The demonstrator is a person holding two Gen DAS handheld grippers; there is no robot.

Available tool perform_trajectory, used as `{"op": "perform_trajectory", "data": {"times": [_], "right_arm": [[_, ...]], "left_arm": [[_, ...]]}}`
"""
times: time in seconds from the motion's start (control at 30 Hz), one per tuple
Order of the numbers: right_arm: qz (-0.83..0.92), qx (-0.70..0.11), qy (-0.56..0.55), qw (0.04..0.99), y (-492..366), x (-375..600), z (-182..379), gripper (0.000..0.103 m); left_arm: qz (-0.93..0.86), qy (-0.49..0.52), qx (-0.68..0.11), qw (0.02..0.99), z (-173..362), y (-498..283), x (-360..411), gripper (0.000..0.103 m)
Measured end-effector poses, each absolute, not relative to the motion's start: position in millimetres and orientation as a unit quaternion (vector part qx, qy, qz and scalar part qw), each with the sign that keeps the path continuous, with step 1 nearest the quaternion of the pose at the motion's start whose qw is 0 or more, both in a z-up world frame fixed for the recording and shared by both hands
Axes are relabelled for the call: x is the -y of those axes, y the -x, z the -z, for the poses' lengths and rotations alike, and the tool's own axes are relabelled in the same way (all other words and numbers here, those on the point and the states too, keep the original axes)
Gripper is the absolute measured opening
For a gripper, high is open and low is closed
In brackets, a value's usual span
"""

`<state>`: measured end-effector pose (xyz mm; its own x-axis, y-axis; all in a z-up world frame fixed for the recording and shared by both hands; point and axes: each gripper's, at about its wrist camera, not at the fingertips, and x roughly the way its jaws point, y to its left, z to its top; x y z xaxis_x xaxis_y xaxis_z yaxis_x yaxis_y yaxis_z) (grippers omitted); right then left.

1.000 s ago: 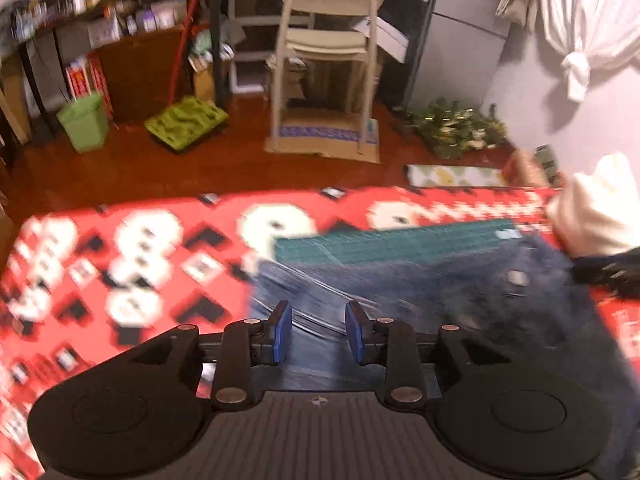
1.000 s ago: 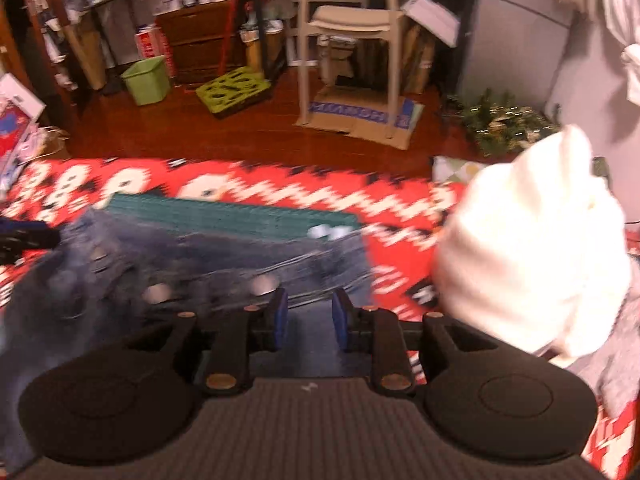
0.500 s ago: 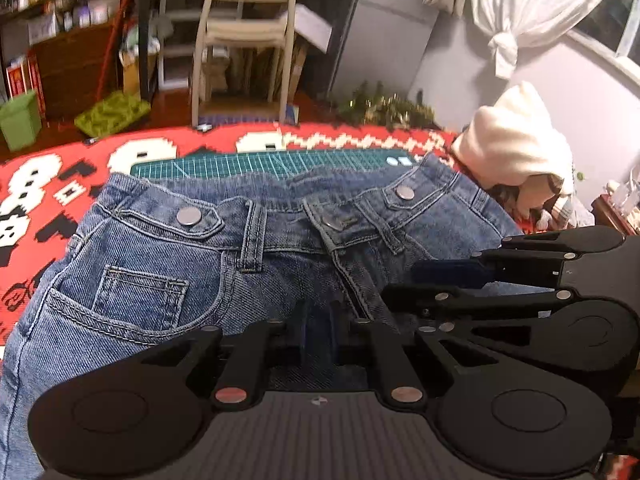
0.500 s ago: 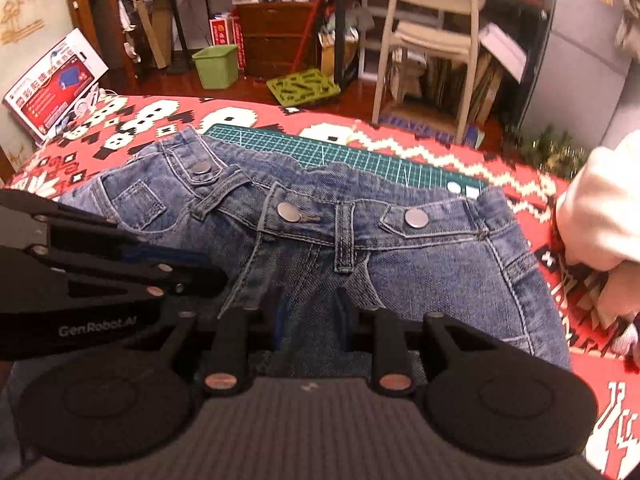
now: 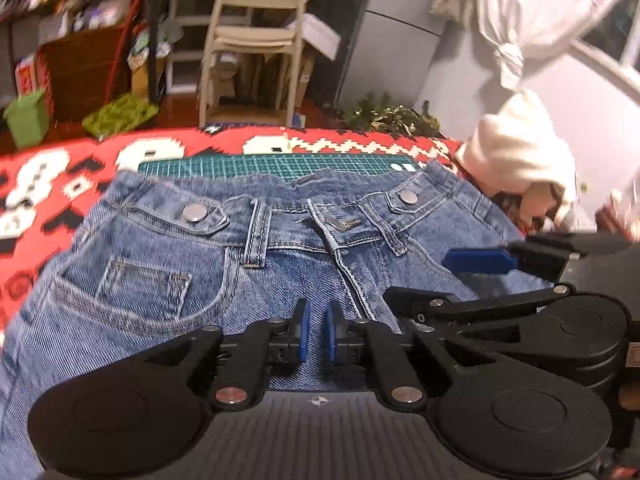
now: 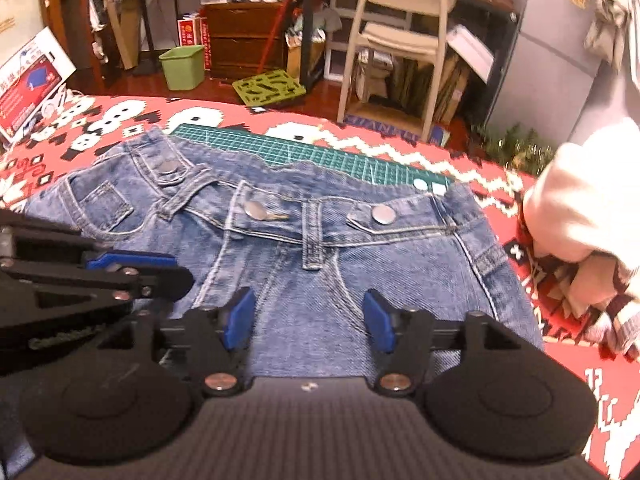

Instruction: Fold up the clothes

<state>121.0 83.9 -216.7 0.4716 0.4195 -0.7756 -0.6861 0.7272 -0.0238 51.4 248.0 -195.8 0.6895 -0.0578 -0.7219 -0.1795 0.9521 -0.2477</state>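
Observation:
Blue jeans [image 5: 200, 264] lie spread flat with the waistband at the far side, over a green cutting mat [image 5: 260, 166]. My left gripper [image 5: 316, 332] sits low on the crotch area, its blue pads nearly together with a pinch of denim between them. In the right wrist view the jeans [image 6: 320, 280] fill the middle and my right gripper [image 6: 308, 320] stands wide open just above them, holding nothing. The left gripper [image 6: 160, 276] shows at the left edge there. The right gripper [image 5: 420, 278] shows at the right of the left wrist view, jaws apart.
A red and white patterned cloth [image 6: 80, 120] covers the table. A bundled white garment [image 6: 580, 200] lies at the right, beside the jeans. Beyond the far edge are a beige chair [image 6: 400, 32], a green bin [image 6: 182, 66] and cluttered shelves.
The jeans, swinging and blurred a second ago, now lie flat. My right gripper has opened and let go of them. My left pads have closed in tighter.

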Motion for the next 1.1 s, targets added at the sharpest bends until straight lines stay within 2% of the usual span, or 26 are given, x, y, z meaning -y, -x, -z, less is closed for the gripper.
{"op": "perform_trajectory", "data": {"times": [0.03, 0.17, 0.23, 0.3, 0.4, 0.43, 0.57, 0.7, 0.8, 0.93, 1.03, 1.1], "right_arm": [[-0.327, -0.403, 0.161, 0.839, -122.7, -80.1, 214.8, 0.066], [-0.33, -0.401, 0.136, 0.843, -106.8, -56.0, 189.6, 0.066], [-0.334, -0.397, 0.128, 0.845, -90.5, -41.9, 178.5, 0.066], [-0.33, -0.402, 0.122, 0.845, -73.9, -29.2, 170.5, 0.069], [-0.317, -0.414, 0.127, 0.844, -46.4, -13.8, 164.8, 0.09], [-0.33, -0.406, 0.127, 0.843, -36.3, -8.8, 163.4, 0.092], [-0.351, -0.397, 0.145, 0.836, -8.0, -0.1, 172.9, 0.094], [-0.339, -0.401, 0.166, 0.835, 9.0, 0.1, 192.5, 0.096], [-0.346, -0.412, 0.164, 0.827, 14.9, 1.5, 204.4, 0.102], [-0.347, -0.411, 0.181, 0.823, 16.5, -1.9, 219.2, 0.102], [-0.33, -0.433, 0.165, 0.822, 13.5, -1.7, 227.1, 0.102], [-0.325, -0.431, 0.161, 0.827, 13.8, -0.7, 228.8, 0.102]], "left_arm": [[-0.037, 0.158, -0.399, 0.902, 192.6, -50.7, -247.7, 0.025], [-0.043, 0.124, -0.401, 0.907, 167.2, -33.9, -229.3, 0.031], [-0.039, 0.095, -0.389, 0.915, 155.8, -15.9, -216.2, 0.041], [-0.038, 0.09, -0.387, 0.917, 150.9, 3.3, -207.0, 0.042], [-0.048, 0.096, -0.402, 0.909, 150.5, 28.8, -195.6, 0.044], [-0.051, 0.094, -0.406, 0.907, 152.3, 36.2, -192.1, 0.045], [-0.057, 0.09, -0.411, 0.905, 160.5, 60.1, -183.4, 0.047], [-0.084, 0.098, -0.411, 0.902, 165.9, 76.1, -186.2, 0.054], [-0.075, 0.113, -0.421, 0.897, 172.9, 80.6, -191.6, 0.055], [-0.083, 0.118, -0.438, 0.887, 188.3, 80.2, -195.6, 0.056], [-0.077, 0.117, -0.434, 0.89, 193.0, 82.2, -193.2, 0.068], [-0.066, 0.142, -0.428, 0.89, 194.4, 83.7, -196.4, 0.071]]}}
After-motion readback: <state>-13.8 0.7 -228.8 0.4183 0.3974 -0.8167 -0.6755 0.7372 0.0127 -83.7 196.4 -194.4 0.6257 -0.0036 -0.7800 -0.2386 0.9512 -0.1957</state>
